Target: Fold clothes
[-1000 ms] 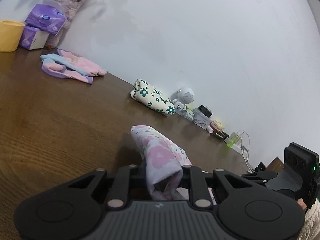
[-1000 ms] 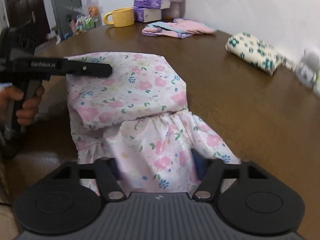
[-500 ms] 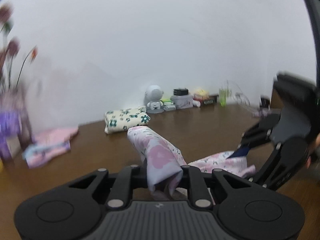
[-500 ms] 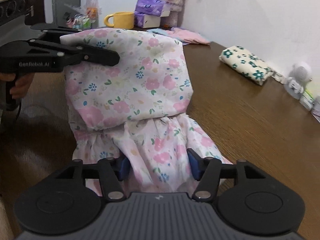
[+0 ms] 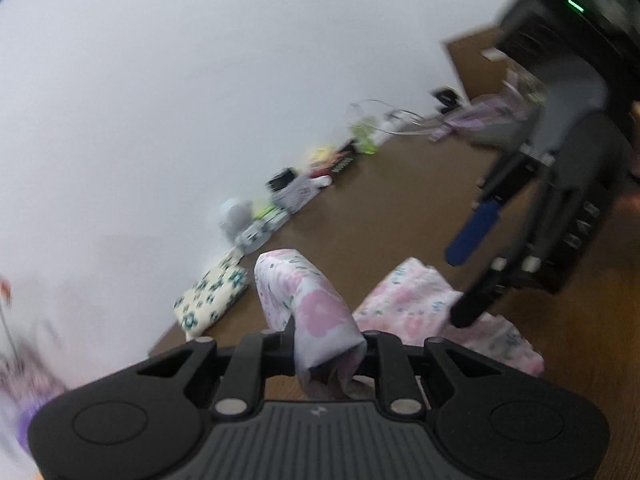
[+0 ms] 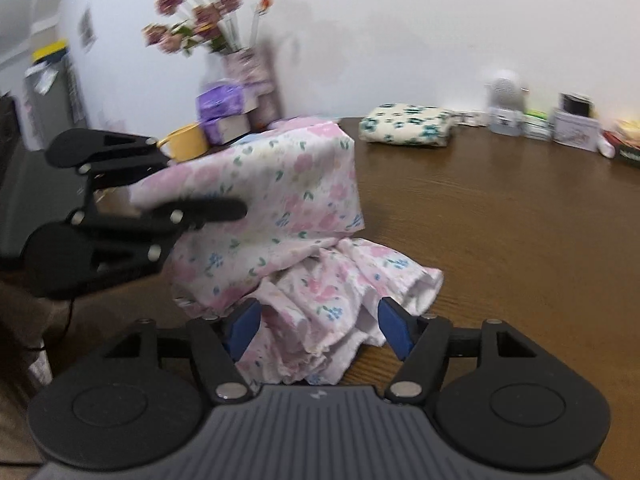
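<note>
The left gripper is pinching a fold of the pink floral garment, fingers clenched on it and lifting that part above the worktop. The right gripper is hovering with its blue-padded fingers spread apart around the ruffled end lying on the wood, not gripping. If the left's small bite of cloth slips, the raised layer could slump and bunch over the loose ruffle, spoiling the fold.
</note>
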Motion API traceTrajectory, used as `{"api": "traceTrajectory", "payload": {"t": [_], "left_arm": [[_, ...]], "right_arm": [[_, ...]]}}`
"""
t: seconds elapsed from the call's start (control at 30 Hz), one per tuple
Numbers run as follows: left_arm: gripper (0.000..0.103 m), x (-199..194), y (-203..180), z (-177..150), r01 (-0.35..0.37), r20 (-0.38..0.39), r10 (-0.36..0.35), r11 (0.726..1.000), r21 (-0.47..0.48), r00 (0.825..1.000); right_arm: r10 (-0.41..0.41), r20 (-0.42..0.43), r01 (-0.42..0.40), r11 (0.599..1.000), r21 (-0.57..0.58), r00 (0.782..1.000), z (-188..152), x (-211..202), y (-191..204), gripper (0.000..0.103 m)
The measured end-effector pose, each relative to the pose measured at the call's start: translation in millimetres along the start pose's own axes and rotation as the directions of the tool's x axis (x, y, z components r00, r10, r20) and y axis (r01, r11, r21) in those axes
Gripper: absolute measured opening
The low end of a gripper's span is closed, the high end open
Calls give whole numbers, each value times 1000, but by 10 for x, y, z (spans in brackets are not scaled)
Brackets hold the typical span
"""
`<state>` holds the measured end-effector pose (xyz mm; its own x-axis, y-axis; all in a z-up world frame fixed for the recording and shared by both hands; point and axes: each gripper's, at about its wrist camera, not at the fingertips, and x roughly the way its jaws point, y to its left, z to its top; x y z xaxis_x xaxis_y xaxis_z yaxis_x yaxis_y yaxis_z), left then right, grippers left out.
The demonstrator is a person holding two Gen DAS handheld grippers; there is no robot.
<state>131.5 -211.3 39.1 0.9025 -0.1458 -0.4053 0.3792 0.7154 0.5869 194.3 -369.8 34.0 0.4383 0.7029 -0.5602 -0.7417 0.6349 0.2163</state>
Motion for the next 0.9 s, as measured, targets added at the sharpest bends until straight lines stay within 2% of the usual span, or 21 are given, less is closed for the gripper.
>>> {"api": "traceTrajectory", "payload": {"t": [0.17,0.43,0.6,0.9], "left_arm": [[17,64,-349,35,38,-11,-36,980,196,999],[18,236,-754,15,97,-54,-84,939,329,995],[18,302,-864,0,113,-81,-89,926,361,993],[21,368,-945,-8,127,-110,-92,922,365,990]], "right_arm": [[-61,37,57,994,98,997,-139,-66,-52,66],[-149,80,127,964,234,986,-345,-157,-99,66],[-157,108,122,953,277,982,-419,-183,-85,66],[-177,142,124,939,320,974,-409,-224,-91,66]]}}
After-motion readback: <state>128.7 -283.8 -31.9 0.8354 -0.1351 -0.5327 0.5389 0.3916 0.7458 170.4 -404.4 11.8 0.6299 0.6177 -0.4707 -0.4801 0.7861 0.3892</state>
